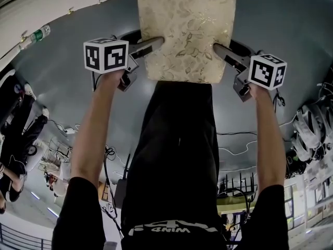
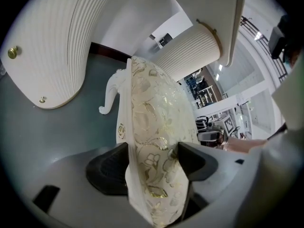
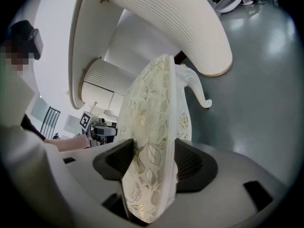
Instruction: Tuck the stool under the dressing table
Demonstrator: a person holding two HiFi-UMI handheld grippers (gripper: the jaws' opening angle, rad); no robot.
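in the head view my left gripper sits at ten o'clock with its marker cube just above my hand. its tip is on the nine o'clock edge of the stool. the stool stands on the grey floor straight ahead at twelve o'clock, held between my two grippers, its cream seat with a gold leaf pattern facing up at me.

in the left gripper view the left gripper is clamped across the seat's edge, one pad on the white frame side and the other pressed into the cushion. a curled white leg shows at ten o'clock of the seat. beyond it rises the dressing table: one ribbed white pedestal with a brass knob at ten o'clock, a second ribbed pedestal at one o'clock. how far the stool reaches under the tabletop i cannot tell.

my right gripper is at two o'clock in the head view, on the seat's three o'clock edge. in the right gripper view the right gripper grips the seat the same way, both pads against it, with another curled leg at one o'clock and the ribbed dressing table overhead at twelve. loose cables lie on the floor at four o'clock.
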